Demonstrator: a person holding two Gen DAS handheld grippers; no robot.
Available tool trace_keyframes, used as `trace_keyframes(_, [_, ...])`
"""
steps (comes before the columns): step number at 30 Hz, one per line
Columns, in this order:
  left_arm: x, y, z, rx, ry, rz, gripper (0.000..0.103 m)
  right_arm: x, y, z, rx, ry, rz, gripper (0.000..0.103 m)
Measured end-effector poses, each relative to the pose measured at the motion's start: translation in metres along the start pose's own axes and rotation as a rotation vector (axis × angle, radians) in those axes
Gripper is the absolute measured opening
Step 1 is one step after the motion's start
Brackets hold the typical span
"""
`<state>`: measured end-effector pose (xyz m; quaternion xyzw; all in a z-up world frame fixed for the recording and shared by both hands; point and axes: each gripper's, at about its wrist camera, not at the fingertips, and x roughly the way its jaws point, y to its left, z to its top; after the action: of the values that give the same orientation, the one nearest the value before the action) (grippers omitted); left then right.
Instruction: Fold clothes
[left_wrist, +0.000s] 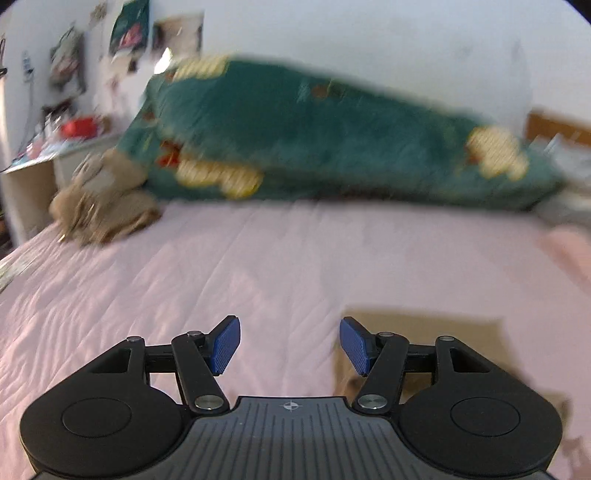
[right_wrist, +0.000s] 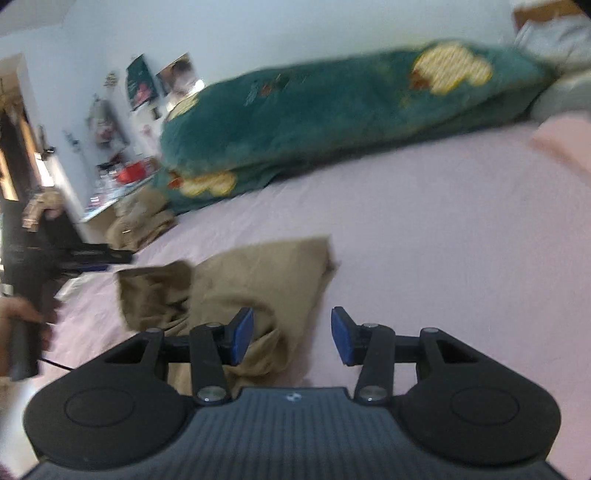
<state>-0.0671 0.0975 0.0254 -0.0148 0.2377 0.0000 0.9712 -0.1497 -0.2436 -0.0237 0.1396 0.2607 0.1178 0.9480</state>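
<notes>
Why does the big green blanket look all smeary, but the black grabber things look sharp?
In the left wrist view the green blanket and the tan clothes pile are streaked by motion blur, while the left gripper rides with the camera and stays crisp. The right wrist view is the same: blurred tan garment, sharp right gripper, and the fisheye lens darkens the corners.

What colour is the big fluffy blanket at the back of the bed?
Teal green blanket with cream-yellow patches; the right wrist view shows it best.
</notes>
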Motion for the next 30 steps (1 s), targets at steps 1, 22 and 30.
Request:
trace_keyframes(1, [-0.011, 0.005, 0.003, -0.023, -0.026, -0.035, 0.062, -0.01, 0.004, 0.004, -0.01, -0.037, -0.038, 0.047])
trace_keyframes(22, [-0.076, -0.053, 0.005, 0.043, -0.104, -0.376, 0.075, -0.086, 0.03, 0.055, -0.13, -0.17, -0.225, 0.047])
trace_keyframes(30, [-0.031, -0.088, 0.011, -0.098, 0.073, -0.342, 0.075, -0.044, -0.007, 0.081, -0.141, 0.059, -0.096, 0.047])
